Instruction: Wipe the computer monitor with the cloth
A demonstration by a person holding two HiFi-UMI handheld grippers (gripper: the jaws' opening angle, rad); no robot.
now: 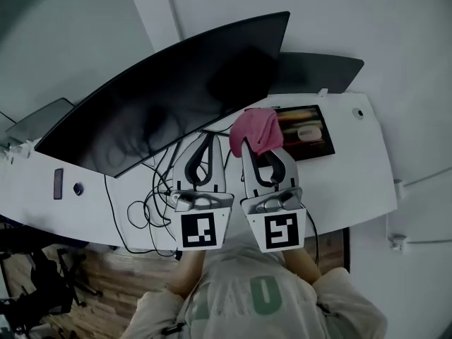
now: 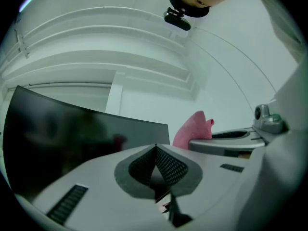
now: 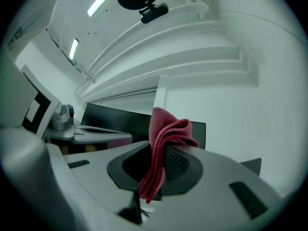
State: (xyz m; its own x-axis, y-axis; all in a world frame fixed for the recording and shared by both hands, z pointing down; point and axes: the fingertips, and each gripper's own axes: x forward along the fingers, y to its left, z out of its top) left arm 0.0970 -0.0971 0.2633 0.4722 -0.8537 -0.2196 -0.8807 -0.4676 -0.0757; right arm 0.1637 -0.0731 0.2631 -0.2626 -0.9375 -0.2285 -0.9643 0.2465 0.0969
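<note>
Left tongs (image 1: pixel 207 141): jaws pressed together right to the tip, nothing between them; the left gripper view shows the ribbed pads (image 2: pixel 168 165) meeting in a point. They are aimed at the lower edge of the monitor, just left of the other pair.
Right tongs (image 1: pixel 258 145): closed on the cloth, a bunched fold pinched between the pads (image 3: pixel 177 161). The rest of the cloth spills over the tip and hangs a little way down between the jaws.
Marker cubes: one black-and-white cube sits at the near end of each pair, side by side in front of the person's chest.
Cables (image 1: pixel 152 203): a loose tangle of dark leads on the desk below the monitor, left of the left tongs.
Monitor (image 1: pixel 176 97): wide, curved, screen dark. It stands on the desk and runs from lower left to upper right across the head view.
Cloth (image 1: pixel 256 129): pink, crumpled, held up at the tip of the right tongs beside the monitor's lower right corner. I cannot tell whether it touches the screen.
Tray (image 1: pixel 305 131): a dark flat tray with small items in it, lying on the desk just right of the cloth.
Desk (image 1: pixel 357 182): white, and both pairs of tongs are held above it.
</note>
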